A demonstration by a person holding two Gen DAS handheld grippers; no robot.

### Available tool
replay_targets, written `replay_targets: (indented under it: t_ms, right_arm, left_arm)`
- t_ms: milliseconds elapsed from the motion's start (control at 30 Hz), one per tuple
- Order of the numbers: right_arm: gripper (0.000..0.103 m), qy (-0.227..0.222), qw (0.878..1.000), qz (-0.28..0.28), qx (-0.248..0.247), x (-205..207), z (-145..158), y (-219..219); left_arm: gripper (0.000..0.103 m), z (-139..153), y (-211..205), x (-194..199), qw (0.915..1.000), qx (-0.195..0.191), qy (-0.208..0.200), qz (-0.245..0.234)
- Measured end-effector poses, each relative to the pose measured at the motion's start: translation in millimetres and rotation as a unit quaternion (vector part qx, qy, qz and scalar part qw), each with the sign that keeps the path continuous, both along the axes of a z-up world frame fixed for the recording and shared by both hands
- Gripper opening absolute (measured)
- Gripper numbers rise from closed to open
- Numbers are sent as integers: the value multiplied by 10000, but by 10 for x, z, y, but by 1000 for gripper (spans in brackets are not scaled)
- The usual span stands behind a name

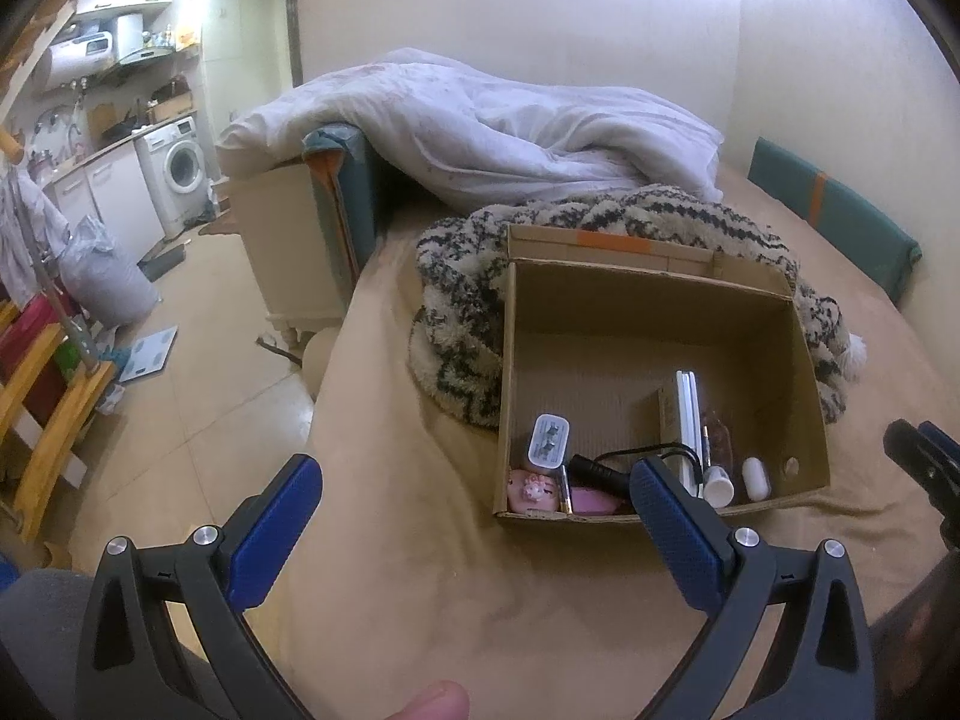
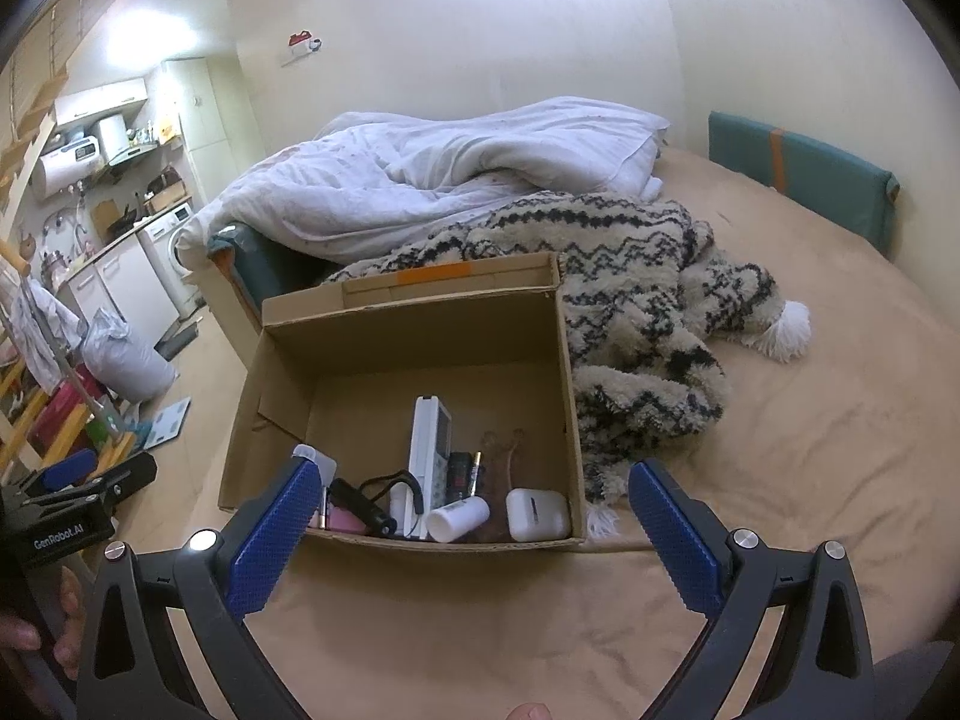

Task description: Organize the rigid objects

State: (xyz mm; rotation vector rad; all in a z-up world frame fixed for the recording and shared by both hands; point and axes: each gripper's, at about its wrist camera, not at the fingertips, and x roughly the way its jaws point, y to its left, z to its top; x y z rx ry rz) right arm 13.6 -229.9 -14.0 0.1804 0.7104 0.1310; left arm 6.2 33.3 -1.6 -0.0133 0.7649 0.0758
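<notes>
An open cardboard box (image 1: 654, 294) (image 2: 420, 318) stands on the tan bed sheet. Along its near wall lie a white charger (image 1: 547, 441), a pink piglet figure (image 1: 531, 489), a black cable (image 1: 618, 463) (image 2: 366, 501), a white remote (image 2: 429, 450), a small white bottle (image 2: 457, 517) (image 1: 719, 485) and a white earbud case (image 2: 536, 515) (image 1: 756, 477). My left gripper (image 1: 477, 495) is open and empty, just short of the box's near left corner. My right gripper (image 2: 474, 495) is open and empty too, in front of the box's near wall.
A black-and-cream shaggy blanket (image 2: 636, 312) lies behind and right of the box, with a white duvet (image 1: 480, 120) beyond it. Teal cushions (image 2: 798, 168) line the wall. Left of the bed is floor with a scale (image 1: 150, 353), a bag and wooden racks.
</notes>
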Motion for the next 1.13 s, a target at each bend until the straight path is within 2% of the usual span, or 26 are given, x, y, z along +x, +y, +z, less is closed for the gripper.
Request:
replay_targets:
  t_ms: [1133]
  right_arm:
    - [103, 28, 10000, 38, 46, -5, 4, 7]
  left_arm:
    - [103, -14, -33, -20, 9999, -31, 39, -123]
